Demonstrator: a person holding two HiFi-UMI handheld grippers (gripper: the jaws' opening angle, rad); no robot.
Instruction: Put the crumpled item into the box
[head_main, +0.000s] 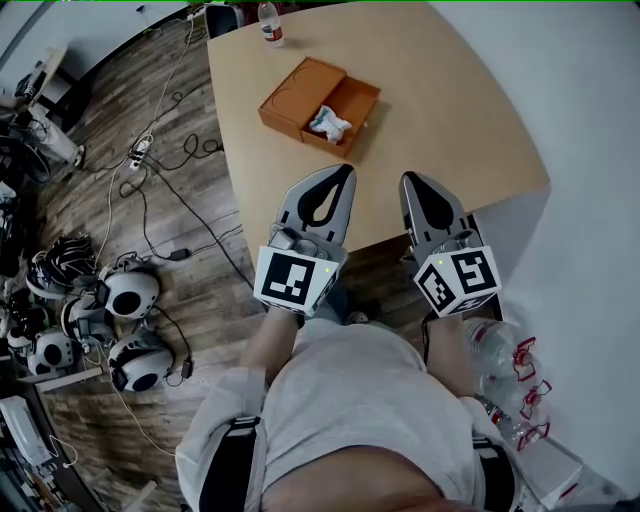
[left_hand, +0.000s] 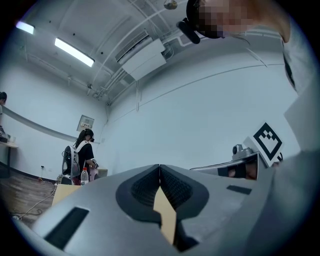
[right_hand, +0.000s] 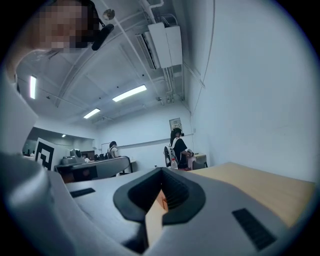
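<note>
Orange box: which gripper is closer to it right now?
Left. The left gripper sits just short of the orange box, over the near edge of the table; the right gripper is beside it, farther off to the box's right.

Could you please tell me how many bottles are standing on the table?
1: a water bottle at the table's far edge, beyond the orange box; others could sit out of frame.

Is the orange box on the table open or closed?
Open: the box shows its inside, with the crumpled item lying in it.
</note>
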